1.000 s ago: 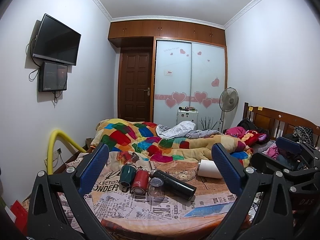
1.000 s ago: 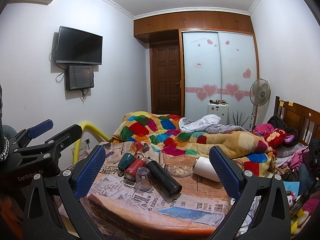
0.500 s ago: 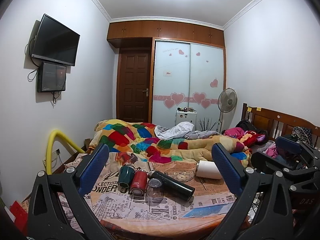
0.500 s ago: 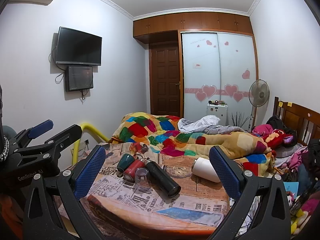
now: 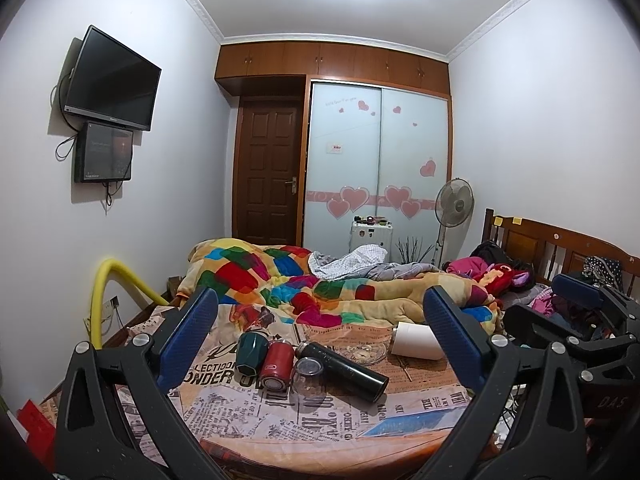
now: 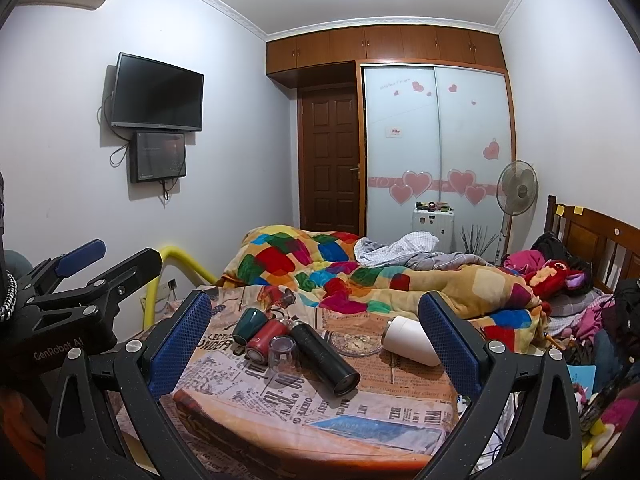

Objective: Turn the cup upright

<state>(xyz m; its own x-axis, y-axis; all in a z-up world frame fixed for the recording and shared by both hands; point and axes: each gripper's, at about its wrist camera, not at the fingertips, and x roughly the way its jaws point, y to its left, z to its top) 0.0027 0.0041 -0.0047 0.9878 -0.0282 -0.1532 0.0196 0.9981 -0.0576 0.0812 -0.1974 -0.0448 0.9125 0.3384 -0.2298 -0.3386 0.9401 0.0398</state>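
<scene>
Several cups lie on their sides on a round table (image 5: 304, 428) covered in newspaper-print cloth: a green cup (image 5: 251, 353), a red cup (image 5: 276, 364), a clear glass (image 5: 307, 376), a long black flask (image 5: 342, 370) and a white cup (image 5: 416, 346). The right wrist view shows the same green cup (image 6: 249, 325), red cup (image 6: 266, 344), glass (image 6: 283, 354), flask (image 6: 323, 356) and white cup (image 6: 412, 340). My left gripper (image 5: 318, 340) and my right gripper (image 6: 314, 336) are both open and empty, held well short of the cups.
A glass dish (image 6: 356, 342) sits between the flask and the white cup. A bed with a patchwork quilt (image 5: 320, 284) lies behind the table. A yellow tube (image 5: 116, 284) stands at the left wall. The other gripper's body shows at the right of the left wrist view (image 5: 576, 320).
Both views have drifted slightly; the table and cups sit a little lower and farther in the frames. The cups have not moved and both grippers stay open.
</scene>
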